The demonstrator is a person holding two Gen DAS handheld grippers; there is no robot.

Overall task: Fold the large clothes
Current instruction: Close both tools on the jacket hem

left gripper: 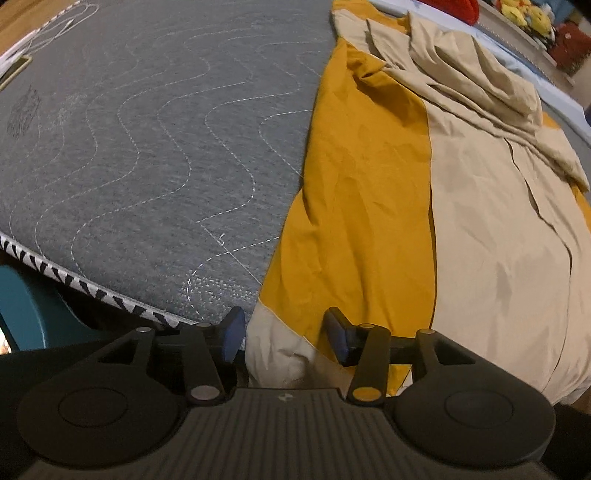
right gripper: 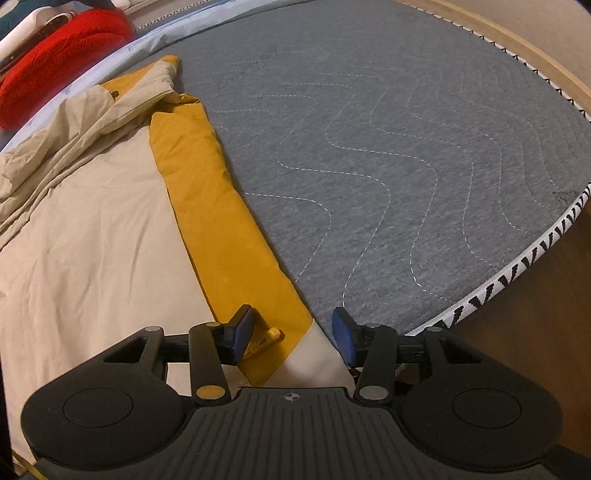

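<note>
A large beige and mustard-yellow garment (left gripper: 480, 229) lies spread on a grey quilted mattress (left gripper: 147, 147), its far end bunched into folds. My left gripper (left gripper: 284, 338) is open, its blue-padded jaws straddling the garment's near left corner at the mattress edge. In the right wrist view the same garment (right gripper: 92, 221) fills the left side. My right gripper (right gripper: 291, 338) is open, jaws either side of the garment's near right corner, where a beige cuff meets the yellow band (right gripper: 236, 236). A small yellow tab (right gripper: 271, 334) lies by the left finger.
The mattress (right gripper: 406, 166) has a black-and-white patterned edge band (right gripper: 517, 266). A red plush item (right gripper: 62, 55) and other soft toys (left gripper: 524, 14) sit beyond the far end. A teal object (left gripper: 33, 310) stands below the mattress at left. Wood floor lies beyond the right edge.
</note>
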